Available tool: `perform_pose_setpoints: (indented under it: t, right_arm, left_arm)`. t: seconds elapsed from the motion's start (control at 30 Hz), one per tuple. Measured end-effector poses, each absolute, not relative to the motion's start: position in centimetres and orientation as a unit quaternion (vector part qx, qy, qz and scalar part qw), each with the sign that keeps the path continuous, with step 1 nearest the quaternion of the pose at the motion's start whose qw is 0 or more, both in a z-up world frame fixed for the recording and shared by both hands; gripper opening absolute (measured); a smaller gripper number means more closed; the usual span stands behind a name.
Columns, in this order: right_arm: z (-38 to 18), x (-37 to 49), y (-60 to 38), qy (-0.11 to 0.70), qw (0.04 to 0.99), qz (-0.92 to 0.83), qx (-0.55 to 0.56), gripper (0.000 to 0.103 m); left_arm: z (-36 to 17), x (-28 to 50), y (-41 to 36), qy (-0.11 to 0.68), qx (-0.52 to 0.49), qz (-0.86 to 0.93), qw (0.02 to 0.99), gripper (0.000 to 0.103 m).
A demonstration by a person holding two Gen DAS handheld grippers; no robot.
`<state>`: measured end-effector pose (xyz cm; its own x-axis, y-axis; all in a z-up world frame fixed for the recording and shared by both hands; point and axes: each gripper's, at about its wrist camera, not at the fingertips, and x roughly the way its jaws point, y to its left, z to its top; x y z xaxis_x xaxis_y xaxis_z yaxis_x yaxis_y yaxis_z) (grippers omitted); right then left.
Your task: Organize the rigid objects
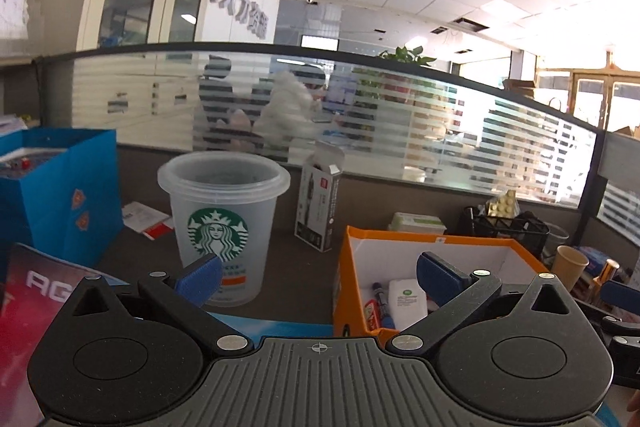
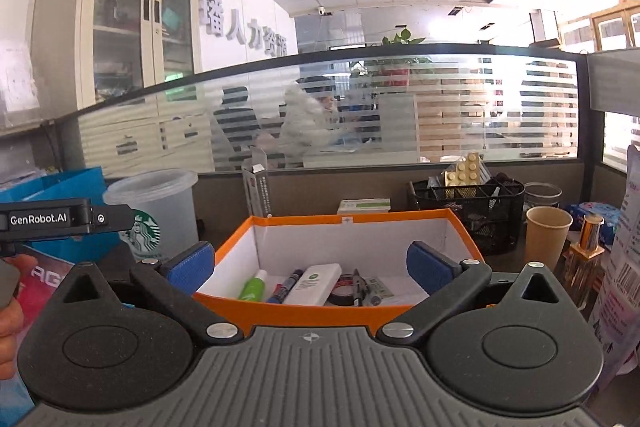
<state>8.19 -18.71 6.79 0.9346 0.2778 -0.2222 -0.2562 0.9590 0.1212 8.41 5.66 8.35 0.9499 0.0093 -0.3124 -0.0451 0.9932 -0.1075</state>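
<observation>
An orange-rimmed white box (image 2: 462, 227) stands on the desk and holds a green tube (image 2: 252, 287), a blue marker (image 2: 289, 283), a white block with a green logo (image 2: 316, 283), a tape roll and pens. It also shows in the left wrist view (image 1: 352, 267). A clear Starbucks cup (image 1: 222, 223) stands left of the box. My left gripper (image 1: 318, 281) is open and empty, between cup and box. My right gripper (image 2: 310, 265) is open and empty, just in front of the box.
A blue paper bag (image 1: 60, 195) and a red-blue booklet (image 1: 36, 291) lie at left. A tall pen carton (image 1: 318, 203) stands behind the cup. A black mesh organizer (image 2: 468, 207), a brown paper cup (image 2: 546, 235) and a gold trophy (image 2: 588, 239) stand at right. A glass partition runs behind.
</observation>
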Motion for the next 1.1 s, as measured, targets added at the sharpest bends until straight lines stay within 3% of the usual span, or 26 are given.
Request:
perform_pose_setpoints:
  t: [0.4,1.1]
  right_arm:
    - [6.9,6.4,-19.1,0.107,0.983,0.142,0.048,0.103]
    - [7.7,5.0,-19.3,0.090,0.984,0.147,0.042,0.103]
  left_arm:
    - [9.5,5.2,4.3,0.111,-0.010,0.061,0.992,0.103]
    - [10.1,3.9,3.0,0.120,-0.010,0.047,0.992,0.103]
